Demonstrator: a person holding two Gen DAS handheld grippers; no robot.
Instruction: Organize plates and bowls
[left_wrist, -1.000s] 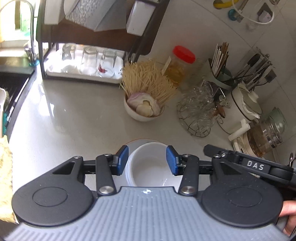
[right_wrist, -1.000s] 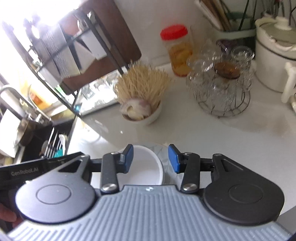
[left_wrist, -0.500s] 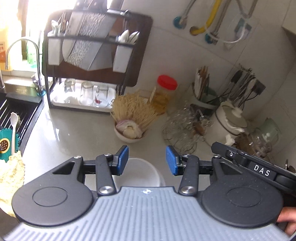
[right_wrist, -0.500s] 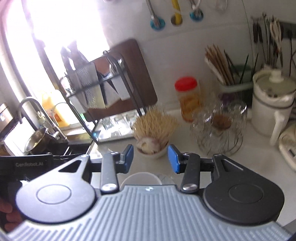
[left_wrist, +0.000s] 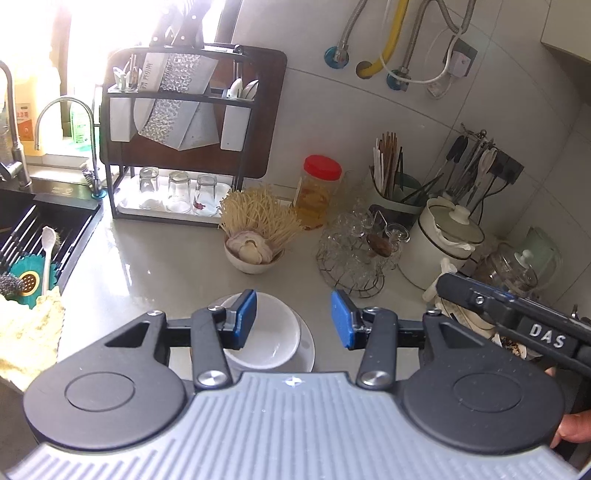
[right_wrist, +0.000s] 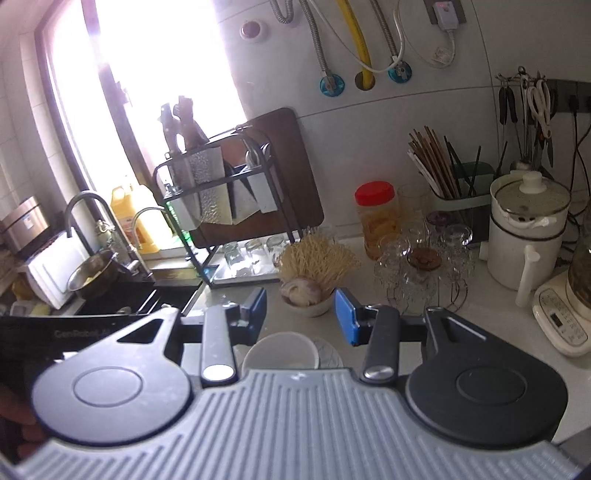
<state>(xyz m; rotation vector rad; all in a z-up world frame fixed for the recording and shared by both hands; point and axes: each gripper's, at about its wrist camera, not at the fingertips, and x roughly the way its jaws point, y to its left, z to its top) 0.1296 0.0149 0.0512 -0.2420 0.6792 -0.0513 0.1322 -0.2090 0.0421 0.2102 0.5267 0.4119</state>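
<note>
A white bowl (left_wrist: 271, 332) sits on a white plate (left_wrist: 306, 347) on the grey counter, just below my left gripper (left_wrist: 293, 321), which is open and empty above it. The bowl (right_wrist: 280, 350) and the plate (right_wrist: 330, 354) also show low in the right wrist view, under my right gripper (right_wrist: 300, 317), which is open and empty and well above the counter. A second bowl (left_wrist: 253, 258) holding garlic and noodles stands farther back.
A wire basket of glasses (left_wrist: 356, 251), a red-lidded jar (left_wrist: 319, 192), a utensil holder (left_wrist: 395, 199) and a white pot (left_wrist: 439, 243) line the back right. A rack with glasses (left_wrist: 177, 147) stands back left beside the sink (left_wrist: 33, 236). The right gripper's body (left_wrist: 517, 317) is at right.
Both grippers have risen and pulled back from the bowl and plate, so more of the wall and counter shows. Both stay open and empty.
</note>
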